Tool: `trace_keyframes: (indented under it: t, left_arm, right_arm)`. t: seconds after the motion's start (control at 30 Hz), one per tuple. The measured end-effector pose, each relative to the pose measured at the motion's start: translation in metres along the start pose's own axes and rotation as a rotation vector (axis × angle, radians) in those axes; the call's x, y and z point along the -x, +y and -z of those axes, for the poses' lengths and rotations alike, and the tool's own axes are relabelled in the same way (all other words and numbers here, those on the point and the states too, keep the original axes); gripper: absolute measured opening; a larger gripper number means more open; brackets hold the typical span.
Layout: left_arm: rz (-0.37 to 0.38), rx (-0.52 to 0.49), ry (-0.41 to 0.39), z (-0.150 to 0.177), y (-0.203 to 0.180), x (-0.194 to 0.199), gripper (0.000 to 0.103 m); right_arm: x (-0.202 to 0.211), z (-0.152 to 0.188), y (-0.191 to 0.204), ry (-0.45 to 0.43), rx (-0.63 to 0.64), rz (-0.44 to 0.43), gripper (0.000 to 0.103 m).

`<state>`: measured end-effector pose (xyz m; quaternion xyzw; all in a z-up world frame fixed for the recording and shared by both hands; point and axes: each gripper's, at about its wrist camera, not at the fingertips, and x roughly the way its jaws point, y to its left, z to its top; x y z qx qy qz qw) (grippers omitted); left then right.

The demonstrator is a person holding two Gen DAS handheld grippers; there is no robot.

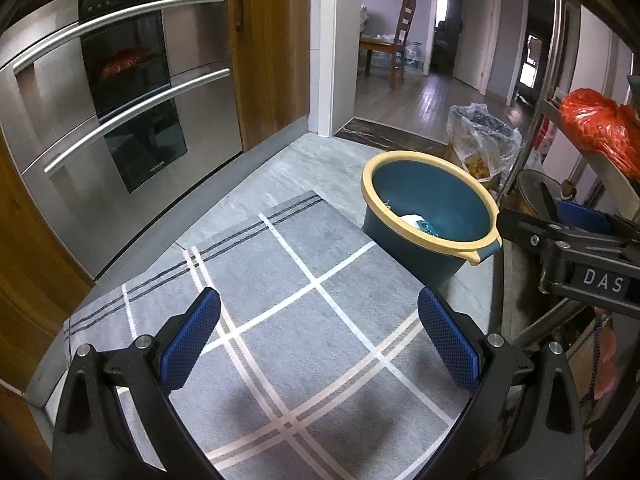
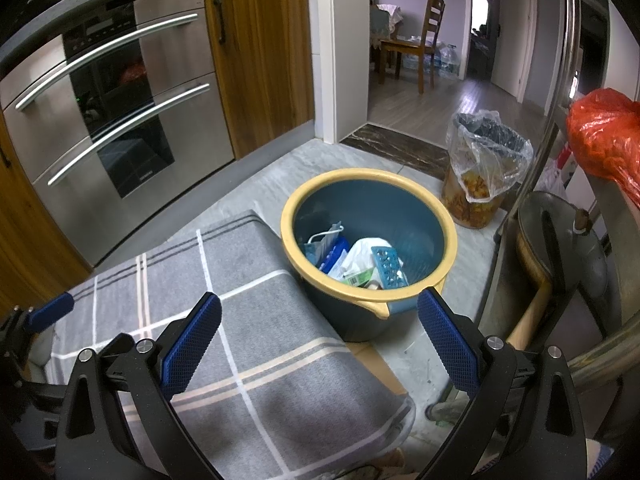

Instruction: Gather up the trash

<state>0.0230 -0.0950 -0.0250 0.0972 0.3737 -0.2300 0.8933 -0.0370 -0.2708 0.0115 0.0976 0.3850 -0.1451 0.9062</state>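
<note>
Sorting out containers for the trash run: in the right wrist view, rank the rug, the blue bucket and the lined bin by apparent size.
1. Rug, by far the largest, though it lies nearest the camera.
2. Blue bucket.
3. Lined bin, which looks smallest, but it stands farther back, so its true size against the bucket is unsure.

The blue bucket [image 1: 430, 216] hides most of its contents behind its near wall in the left wrist view. The red bag [image 2: 604, 136] runs off the right edge. Items on the far dining table [image 2: 404, 42] are too small to identify.
</note>
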Motion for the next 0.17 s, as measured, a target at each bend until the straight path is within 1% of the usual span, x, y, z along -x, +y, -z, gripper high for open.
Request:
trace_keyframes:
  t: [0.17]
  left_arm:
    - [-0.022,0.022,0.028,0.0005,0.0057,-0.0069,0.097]
  right_arm:
    - [0.0009,0.0019,0.0019,0.015,-0.011,-0.013,0.098]
